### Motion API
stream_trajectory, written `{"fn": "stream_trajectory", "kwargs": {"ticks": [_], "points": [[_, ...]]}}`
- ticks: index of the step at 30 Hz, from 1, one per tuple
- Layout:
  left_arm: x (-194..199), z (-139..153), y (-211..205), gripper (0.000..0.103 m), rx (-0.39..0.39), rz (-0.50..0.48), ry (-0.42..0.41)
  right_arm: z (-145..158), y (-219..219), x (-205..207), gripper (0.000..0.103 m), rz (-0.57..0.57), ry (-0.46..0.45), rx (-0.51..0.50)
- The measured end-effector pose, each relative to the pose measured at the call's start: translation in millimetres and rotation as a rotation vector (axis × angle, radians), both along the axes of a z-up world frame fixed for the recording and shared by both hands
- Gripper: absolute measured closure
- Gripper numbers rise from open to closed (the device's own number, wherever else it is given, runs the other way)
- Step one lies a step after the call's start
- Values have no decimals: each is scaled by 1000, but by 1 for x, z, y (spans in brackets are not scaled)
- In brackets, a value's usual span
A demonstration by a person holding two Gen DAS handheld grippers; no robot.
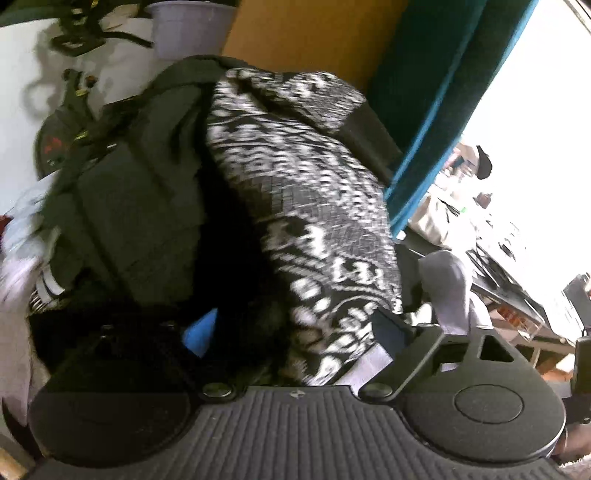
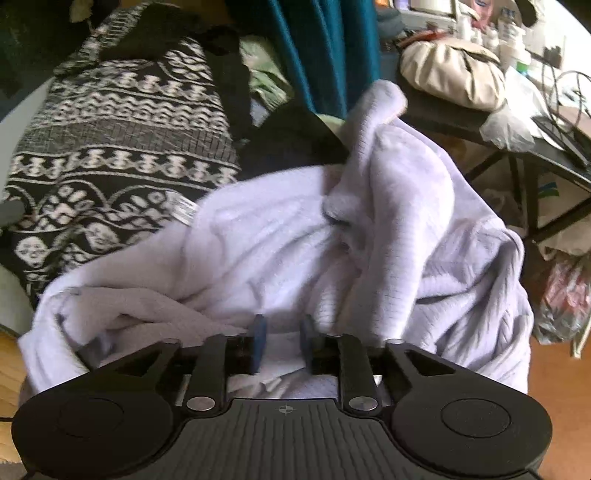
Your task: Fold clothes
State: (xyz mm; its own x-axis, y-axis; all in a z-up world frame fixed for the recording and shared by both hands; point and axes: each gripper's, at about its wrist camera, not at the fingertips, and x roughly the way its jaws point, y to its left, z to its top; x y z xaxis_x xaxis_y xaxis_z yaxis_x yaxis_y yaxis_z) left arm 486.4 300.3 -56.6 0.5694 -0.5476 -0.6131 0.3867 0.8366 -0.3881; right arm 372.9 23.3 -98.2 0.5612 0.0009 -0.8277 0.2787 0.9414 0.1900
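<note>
A lilac fleece garment [image 2: 280, 236] bunches up right in front of my right gripper [image 2: 283, 332]. Its blue pads [image 2: 260, 330] stand a narrow gap apart with a fold of that fleece pinched between them. A black-and-white patterned knit garment [image 2: 110, 147] lies behind it to the left. In the left wrist view the same patterned garment [image 1: 306, 206] runs down between the wide-apart fingers of my left gripper [image 1: 295, 332], which is open. A blue pad [image 1: 201, 332] shows at the left and a strip of lilac fleece [image 1: 369, 363] lies by the right finger. A dark green garment [image 1: 140, 206] lies left of the knit.
A teal curtain [image 1: 436, 110] hangs behind the clothes. A dark-framed table [image 2: 517, 147] with a beige bag [image 2: 454, 74] and clutter stands at the right. Wood floor [image 2: 554, 387] shows below. A pale plant pot [image 1: 188, 29] stands at the back left.
</note>
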Motion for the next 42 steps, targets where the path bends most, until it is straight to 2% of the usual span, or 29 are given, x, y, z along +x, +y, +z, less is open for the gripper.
{"fn": "stream_trajectory", "kwargs": {"ticks": [4,6,8,10,12,13,14,16,22,28,33,36,39,42], "points": [[-9,-8,27,9,-21,98,55,8,8,-1,61,59,-43,-20],[-17,-10,39,8,-31,138,69,12,11,-2,59,87,-63,-22],[-28,-12,48,5,-25,168,75,13,12,-2,47,102,-72,-26],[-40,-14,51,4,-9,184,80,16,11,-6,46,101,-89,-32],[-52,-16,49,3,14,193,86,18,9,-9,28,99,-107,-38],[-58,-17,47,3,27,195,88,20,8,-11,15,97,-119,-40],[-64,-18,45,2,39,198,88,22,5,-15,8,87,-143,-39],[-78,-19,42,2,61,207,86,25,0,-21,1,72,-186,-33],[-112,-30,30,1,65,203,103,24,-17,-37,1,58,-204,-31],[-120,-31,9,1,63,129,105,20,-28,-62,1,10,-137,-58],[-108,-31,-6,1,82,61,93,22,-40,-87,1,-140,-137,-65],[-105,-27,-9,1,68,10,89,16,-40,-102,1,-244,-95,-46],[-112,-21,-8,1,62,-58,42,7,-28,-114,1,-282,-52,-42],[-122,-28,1,1,77,-62,22,-1,-10,-123,1,-290,-17,-69]]}}
